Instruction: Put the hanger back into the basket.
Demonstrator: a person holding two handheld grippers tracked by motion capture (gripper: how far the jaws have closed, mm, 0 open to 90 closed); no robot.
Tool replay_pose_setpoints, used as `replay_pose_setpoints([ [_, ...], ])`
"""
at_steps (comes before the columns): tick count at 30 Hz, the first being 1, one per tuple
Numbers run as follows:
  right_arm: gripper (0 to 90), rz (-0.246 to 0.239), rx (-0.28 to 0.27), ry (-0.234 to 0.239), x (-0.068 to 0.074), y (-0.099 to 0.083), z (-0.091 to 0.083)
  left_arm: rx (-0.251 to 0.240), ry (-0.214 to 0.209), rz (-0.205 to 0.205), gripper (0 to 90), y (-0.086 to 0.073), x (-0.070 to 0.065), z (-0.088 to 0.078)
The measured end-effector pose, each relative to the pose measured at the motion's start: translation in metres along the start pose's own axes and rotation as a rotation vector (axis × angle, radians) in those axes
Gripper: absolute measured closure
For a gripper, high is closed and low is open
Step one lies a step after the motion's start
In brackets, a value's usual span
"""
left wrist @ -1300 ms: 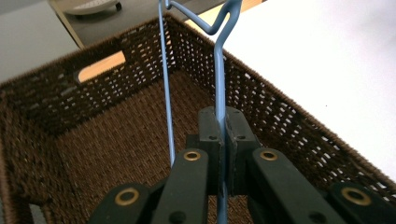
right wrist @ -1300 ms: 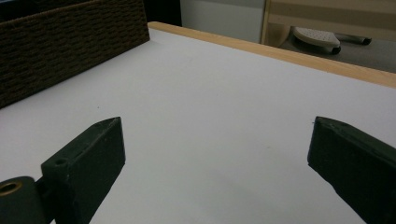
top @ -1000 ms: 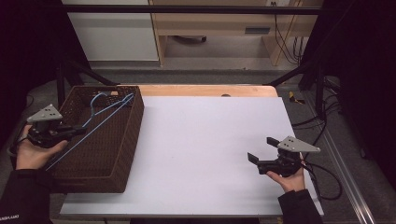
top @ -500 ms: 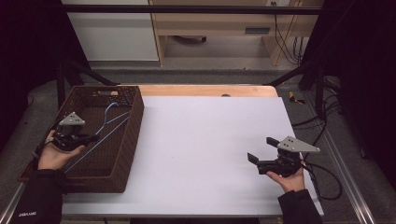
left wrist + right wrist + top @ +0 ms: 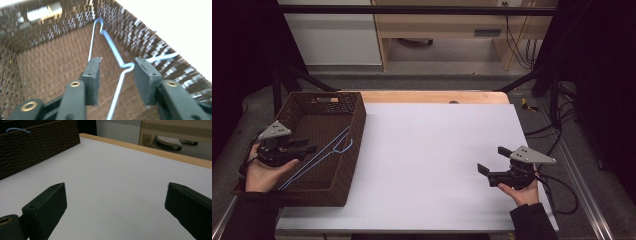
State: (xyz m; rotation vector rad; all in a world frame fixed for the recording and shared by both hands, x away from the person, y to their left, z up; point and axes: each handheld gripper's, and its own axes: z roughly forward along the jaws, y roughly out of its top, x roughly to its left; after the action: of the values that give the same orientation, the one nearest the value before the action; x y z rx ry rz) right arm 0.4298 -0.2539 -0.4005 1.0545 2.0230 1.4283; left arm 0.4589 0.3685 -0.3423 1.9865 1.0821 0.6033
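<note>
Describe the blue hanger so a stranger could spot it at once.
Find the dark wicker basket at the white table's left edge. Inside, a thin blue wire hanger lies slanted, its hook against the wall nearest the table's middle. It is the basket's one bright thing.

A dark brown woven wicker basket [image 5: 354,135] looked rough and ribbed. Inside lay a thin, smooth, light blue wire hanger [image 5: 110,47]. The bench [image 5: 437,150] had a smooth, matt white top with a pale wood edge. The left tongs [image 5: 116,75] had matt black pads and brass-coloured rivets; the right tongs [image 5: 115,205] looked matt black too.
</note>
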Motion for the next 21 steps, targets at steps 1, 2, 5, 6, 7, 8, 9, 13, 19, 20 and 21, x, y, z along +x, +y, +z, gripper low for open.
replay_pose_setpoints([
  [1, 4.4, -0.001, -0.001, 0.000, 0.000, 0.000, 0.000, -0.030, -0.015, -0.007, 51.1, 0.001, -0.005, -0.003],
  [2, 4.3, -0.001, -0.002, 0.001, 0.000, 0.000, 0.000, -0.068, -0.023, -0.021, 49.4, 0.002, -0.012, -0.007],
  [5, 4.1, -0.005, -0.008, 0.000, 0.000, 0.001, -0.001, -0.134, -0.052, -0.016, 43.0, 0.003, -0.030, -0.013],
  [6, 4.0, -0.004, -0.009, 0.000, 0.000, 0.001, -0.001, -0.157, -0.060, -0.013, 40.6, 0.004, -0.037, -0.013],
  [7, 4.0, 0.000, -0.014, 0.000, 0.000, 0.001, -0.002, -0.174, -0.064, -0.017, 37.8, 0.004, -0.043, -0.014],
  [8, 3.9, -0.006, -0.015, 0.001, -0.001, 0.001, -0.002, -0.196, -0.075, -0.023, 35.4, 0.005, -0.050, -0.014],
  [9, 3.8, -0.001, -0.017, -0.002, 0.000, 0.001, -0.002, -0.218, -0.087, -0.023, 32.4, 0.005, -0.056, -0.014],
  [13, 3.7, 0.004, -0.022, 0.000, -0.001, 0.002, -0.004, -0.258, -0.088, -0.007, 21.2, 0.006, -0.082, -0.010],
  [19, 3.7, 0.005, -0.024, 0.001, -0.001, 0.002, -0.005, -0.272, -0.134, 0.015, 14.2, 0.003, -0.120, 0.005],
  [20, 3.7, 0.002, -0.024, 0.004, -0.002, 0.002, -0.005, -0.269, -0.140, 0.019, 13.7, 0.002, -0.126, 0.008],
  [21, 3.7, 0.002, -0.023, 0.004, -0.002, 0.002, -0.005, -0.266, -0.144, 0.026, 13.0, 0.002, -0.130, 0.011],
])
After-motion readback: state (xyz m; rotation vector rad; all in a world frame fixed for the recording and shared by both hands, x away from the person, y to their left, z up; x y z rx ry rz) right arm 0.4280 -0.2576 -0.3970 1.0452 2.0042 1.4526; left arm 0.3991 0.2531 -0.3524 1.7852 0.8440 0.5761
